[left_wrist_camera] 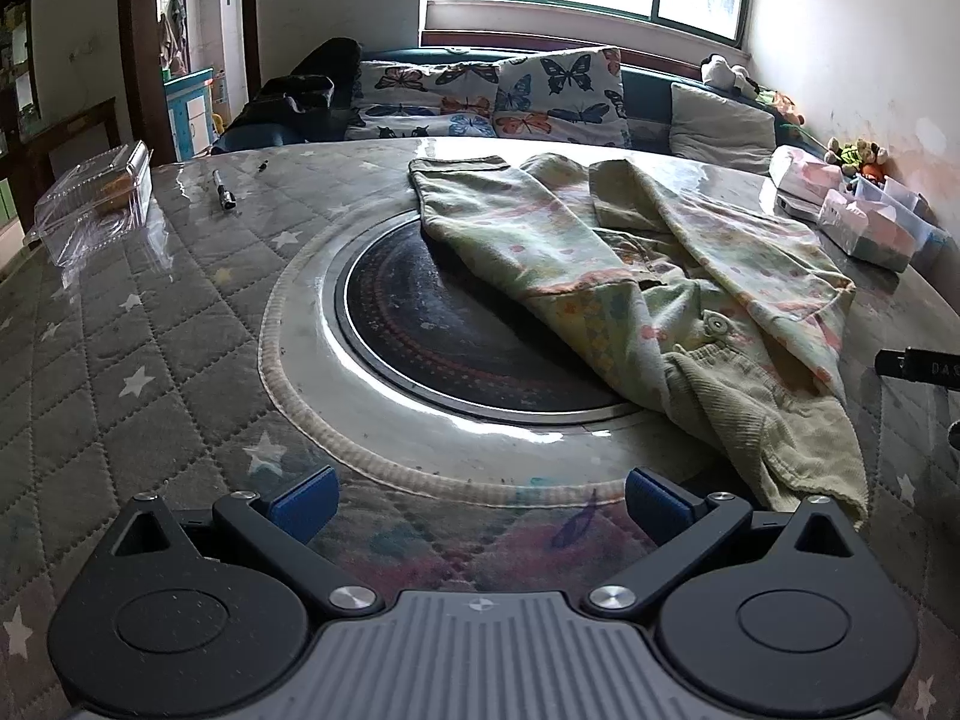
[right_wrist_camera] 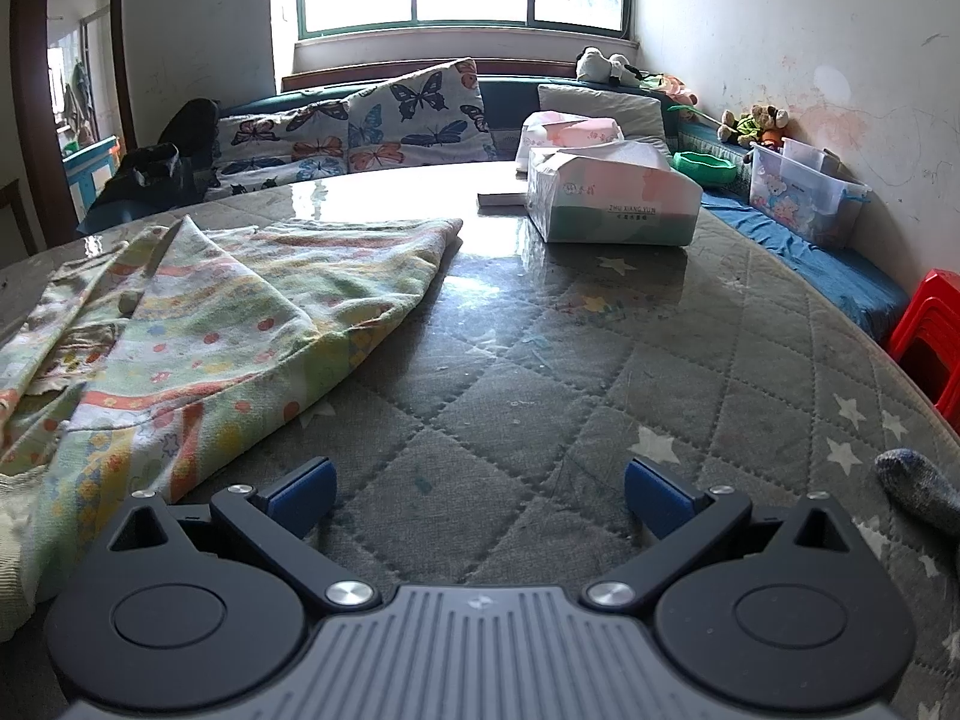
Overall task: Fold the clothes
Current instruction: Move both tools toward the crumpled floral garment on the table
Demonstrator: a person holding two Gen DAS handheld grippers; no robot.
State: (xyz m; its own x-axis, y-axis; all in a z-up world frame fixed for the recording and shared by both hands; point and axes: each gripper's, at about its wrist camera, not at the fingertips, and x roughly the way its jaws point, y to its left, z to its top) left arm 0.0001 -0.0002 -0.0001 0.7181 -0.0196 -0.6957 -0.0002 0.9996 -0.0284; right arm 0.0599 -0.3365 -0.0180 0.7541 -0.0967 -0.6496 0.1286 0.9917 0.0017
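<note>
- My left gripper [left_wrist_camera: 478, 501] has its fingers spread wide with nothing between them, low in the frame over the quilted table cover [left_wrist_camera: 150, 324].
- My right gripper [right_wrist_camera: 478, 495] is likewise spread wide and empty, over bare quilting.
- The garment [left_wrist_camera: 660, 276], a pale printed pair of small trousers as far as I can tell, lies rumpled at centre-right of the left view, one leg draped over the dark round hotplate [left_wrist_camera: 456, 324] set into the table.
- Risk: the ribbed waistband hangs near the lower right, just beside my left gripper's right-hand finger; a shallow pinch there could take one layer only and drag the piece askew.
- Risk: the cover looks glossy under clear film, so I judge the cloth may slide rather than crease when pulled.
- Risk: the tissue packs [right_wrist_camera: 612, 204] stand near the far leg end; a wide sweep could knock them.
- Left view alone shows the hotplate, the clear plastic box [left_wrist_camera: 96, 204] and the pen [left_wrist_camera: 223, 189] at upper left.
- Right view alone shows the red stool [right_wrist_camera: 930, 330] at the right edge and a grey sock-like item [right_wrist_camera: 918, 483], identity uncertain.
</note>
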